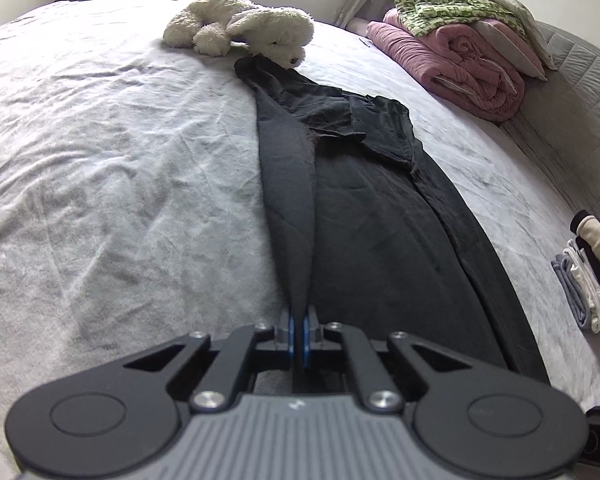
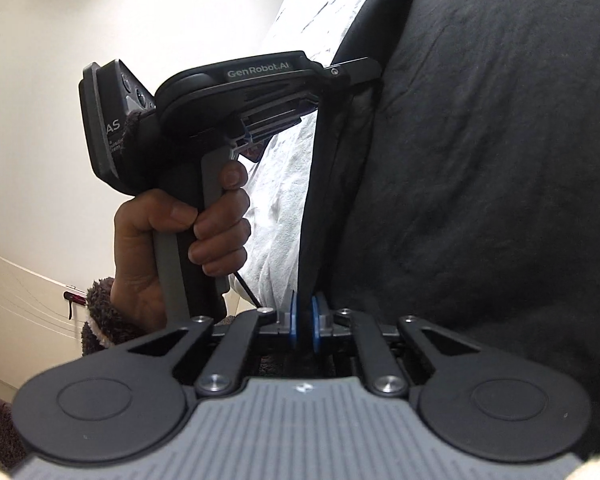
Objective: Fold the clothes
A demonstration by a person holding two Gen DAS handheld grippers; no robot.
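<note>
A long black garment (image 1: pixel 380 208) lies lengthwise on the white bed sheet (image 1: pixel 120 140), its far end bunched near a plush dog. My left gripper (image 1: pixel 299 326) is shut on the garment's near edge, lifting a taut fold that runs away from me. In the right wrist view the same black garment (image 2: pixel 480 180) fills the right side. My right gripper (image 2: pixel 303 320) is shut on another part of its edge. A hand (image 2: pixel 180 232) holds the left gripper (image 2: pixel 340 72) just ahead, its fingers clamped on the cloth.
A white plush dog (image 1: pixel 240 26) lies at the far end of the bed. Rolled pink bedding (image 1: pixel 460 60) with green patterned cloth on top sits at the far right. A small stack of folded clothes (image 1: pixel 588 284) rests at the right edge.
</note>
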